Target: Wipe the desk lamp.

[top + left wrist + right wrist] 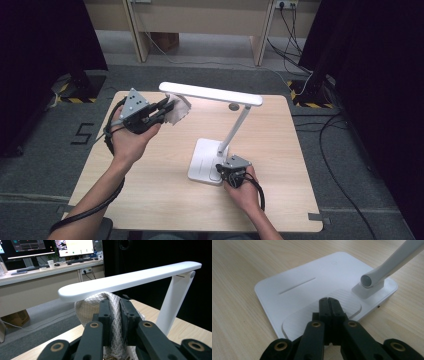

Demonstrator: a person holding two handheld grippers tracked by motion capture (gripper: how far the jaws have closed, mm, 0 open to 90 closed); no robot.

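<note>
A white desk lamp stands mid-table: a flat base [204, 160], a slanted arm [236, 129] and a long head bar [210, 93]. My left gripper [169, 108] is shut on a whitish woven cloth [179, 113], held up against the left end of the head. In the left gripper view the cloth [113, 315] is pinched between the jaws and bulges just beneath the head bar [130, 280]. My right gripper [223, 171] is shut with nothing in it, its tips pressed down on the base's near right part. The right gripper view shows the joined tips [329, 302] on the base [294, 282] beside the arm's foot [372, 280].
The wooden table [150, 175] has open surface left of and in front of the lamp. A desk [37, 282] with monitors stands beyond it. Dark stands and cables [310, 90] sit on the grey floor at both sides.
</note>
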